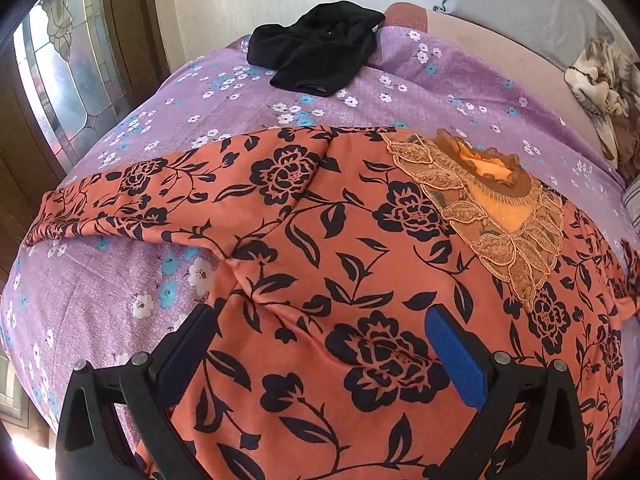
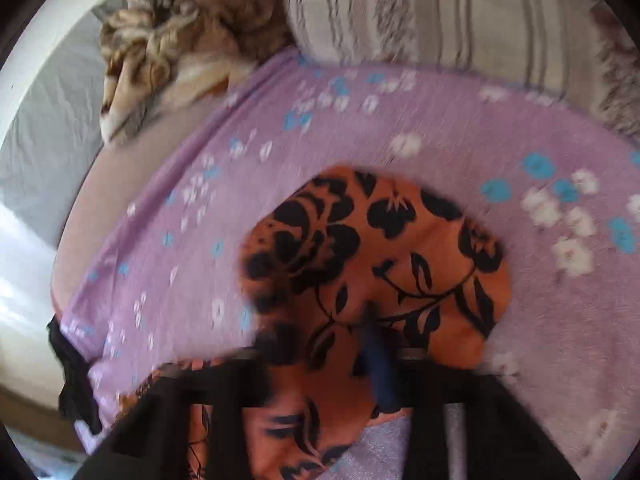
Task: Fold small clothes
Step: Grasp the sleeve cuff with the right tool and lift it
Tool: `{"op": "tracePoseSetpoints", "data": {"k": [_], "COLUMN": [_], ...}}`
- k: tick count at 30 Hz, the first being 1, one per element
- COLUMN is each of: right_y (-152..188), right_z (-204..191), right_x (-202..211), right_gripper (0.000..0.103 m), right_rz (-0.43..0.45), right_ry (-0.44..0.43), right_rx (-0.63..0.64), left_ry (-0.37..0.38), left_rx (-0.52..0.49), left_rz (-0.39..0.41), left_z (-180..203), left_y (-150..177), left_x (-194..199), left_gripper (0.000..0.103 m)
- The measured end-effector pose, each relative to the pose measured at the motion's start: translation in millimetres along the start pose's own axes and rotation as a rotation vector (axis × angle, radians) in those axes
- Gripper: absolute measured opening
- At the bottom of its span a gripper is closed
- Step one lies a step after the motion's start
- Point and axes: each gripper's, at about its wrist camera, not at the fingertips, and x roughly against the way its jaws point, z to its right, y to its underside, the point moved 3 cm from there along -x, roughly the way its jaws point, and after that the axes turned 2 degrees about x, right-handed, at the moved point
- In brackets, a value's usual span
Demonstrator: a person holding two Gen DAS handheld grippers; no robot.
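Orange cloth with black flowers — the small garment lies spread face-up over the purple sheet, its lace collar toward two o'clock in the left wrist view. The left gripper hovers over the body with jaws wide apart, holding nothing. The right gripper has its jaws closed on a sleeve end, cloth bunched ahead at twelve o'clock. A black garment waits at twelve o'clock. To fold well, I would carry the sleeve flat across the chest — low, without dragging — while the left pins the body.
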Motion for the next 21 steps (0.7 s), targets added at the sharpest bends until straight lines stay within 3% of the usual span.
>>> {"op": "tracePoseSetpoints", "data": {"k": [4,9,11,12,14,16,19,20,21], "right_y": [39,115,149,159,161,151,122,112,104], "right_z": [-17,-53,-80,-86,-81,-61,-27,-14,-7], "right_x": [42,68,70,68,59,64,86,89,89], "right_gripper": [0.013,0.013,0.013,0.013,0.013,0.014,0.017,0.021,0.039], "right_rz": [0.092,-0.073,-0.106,-0.132,-0.215,-0.161,0.020,0.030,0.016], "right_ry": [-0.213,-0.534,-0.475,-0.484,-0.513,-0.414,-0.270,-0.273,-0.287], "right_rx": [0.117,0.213,0.413,0.430,0.333,0.249,0.222,0.175,0.126], "left_ry": [0.022,0.054,0.060,0.065,0.087,0.092,0.054,0.045,0.045], "left_rx": [0.021,-0.033,-0.049,-0.051,-0.062,-0.084,-0.144,-0.156,-0.159], "left_rz": [0.002,0.016,0.034,0.038,0.041,0.049,0.041,0.034,0.029], "left_z": [-2,10,14,15,16,19,24,26,28], "left_y": [-2,1,1,1,3,7,18,20,22], "left_x": [1,6,10,11,13,15,13,12,11], "left_gripper": [0.103,0.103,0.103,0.103,0.103,0.103,0.103,0.103,0.103]}}
